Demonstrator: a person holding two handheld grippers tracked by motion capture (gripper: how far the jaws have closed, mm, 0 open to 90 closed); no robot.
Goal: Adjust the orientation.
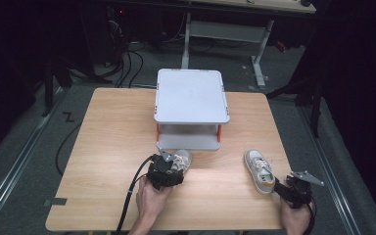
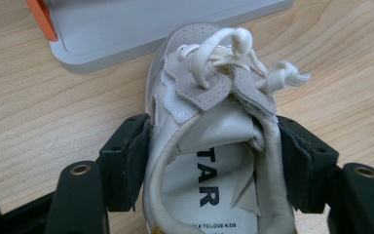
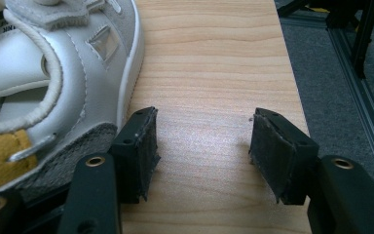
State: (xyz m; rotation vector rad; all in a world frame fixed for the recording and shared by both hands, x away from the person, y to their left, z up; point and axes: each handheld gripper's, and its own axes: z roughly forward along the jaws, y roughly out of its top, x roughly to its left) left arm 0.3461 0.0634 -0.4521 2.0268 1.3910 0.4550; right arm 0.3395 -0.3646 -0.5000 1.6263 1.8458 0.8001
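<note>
White shoe (image 2: pixel 209 146) in left claw (image 2: pixel 214 161); insole reads "TAR", "TO LOVE KIDS".

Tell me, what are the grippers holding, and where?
The left gripper clamps a white shoe by its sides near the heel. The right gripper holds nothing.

Left claw (image 1: pixel 169 169) clamped; right claw (image 3: pixel 202 151) gaping, low.

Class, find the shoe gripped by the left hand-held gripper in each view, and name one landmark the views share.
High view: the gripped shoe lies lower centre, before the grey shelf.
Left gripper view: centre, between the jaws.
Right gripper view: not it; that is the other shoe.
Landmark: the wooden table.
</note>
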